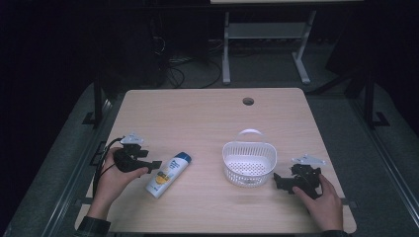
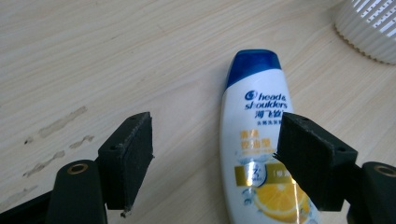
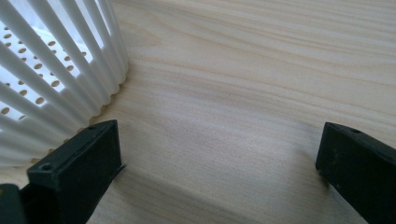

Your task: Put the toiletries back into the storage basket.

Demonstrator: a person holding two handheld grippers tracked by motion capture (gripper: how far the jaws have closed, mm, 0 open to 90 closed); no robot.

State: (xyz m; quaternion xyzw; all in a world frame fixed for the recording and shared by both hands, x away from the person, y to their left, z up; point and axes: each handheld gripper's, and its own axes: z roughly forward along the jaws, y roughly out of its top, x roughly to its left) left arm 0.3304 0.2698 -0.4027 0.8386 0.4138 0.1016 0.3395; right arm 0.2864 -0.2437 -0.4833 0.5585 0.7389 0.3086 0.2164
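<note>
Now the left tool (image 2: 212, 158) gapes wide, empty, over the shampoo bottle (image 2: 257, 140).

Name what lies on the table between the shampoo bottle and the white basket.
Nothing: the high view shows bare wood between the shampoo bottle and the white basket.

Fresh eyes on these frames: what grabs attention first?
The white shampoo bottle with the blue cap, lying flat on the wooden table just right of the left gripper, whose open jaws point at it. Next, the white slatted basket at centre-right, with the right gripper open beside it.
</note>
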